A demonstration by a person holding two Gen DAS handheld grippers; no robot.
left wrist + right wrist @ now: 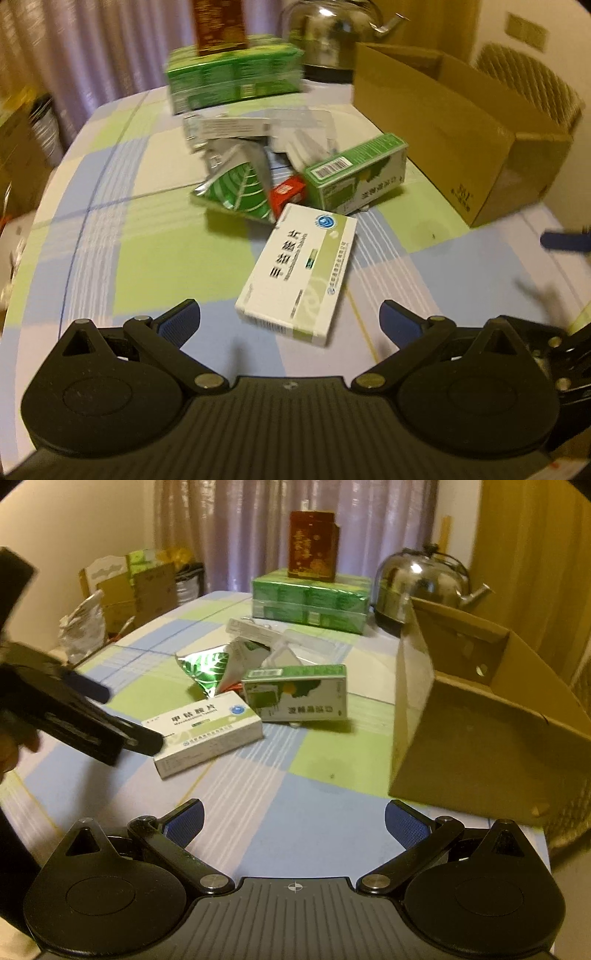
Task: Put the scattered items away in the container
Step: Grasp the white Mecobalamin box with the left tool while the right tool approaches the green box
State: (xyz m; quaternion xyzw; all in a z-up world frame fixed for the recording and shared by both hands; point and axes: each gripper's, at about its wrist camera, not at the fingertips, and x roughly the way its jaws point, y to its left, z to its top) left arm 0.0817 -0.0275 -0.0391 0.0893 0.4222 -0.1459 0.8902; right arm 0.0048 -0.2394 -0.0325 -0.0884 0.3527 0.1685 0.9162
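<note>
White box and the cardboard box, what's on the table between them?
Bare tablecloth between the white box and cardboard box, per the right wrist view.

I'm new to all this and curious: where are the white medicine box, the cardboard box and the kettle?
white medicine box (pixel 299 273), left wrist view, on its printed top face.
cardboard box (pixel 476 753), right wrist view, on its near outer wall.
kettle (pixel 421 579), right wrist view, on its shiny dome.

Left gripper (pixel 290 317) and right gripper (pixel 294 819) wide apart, empty.
</note>
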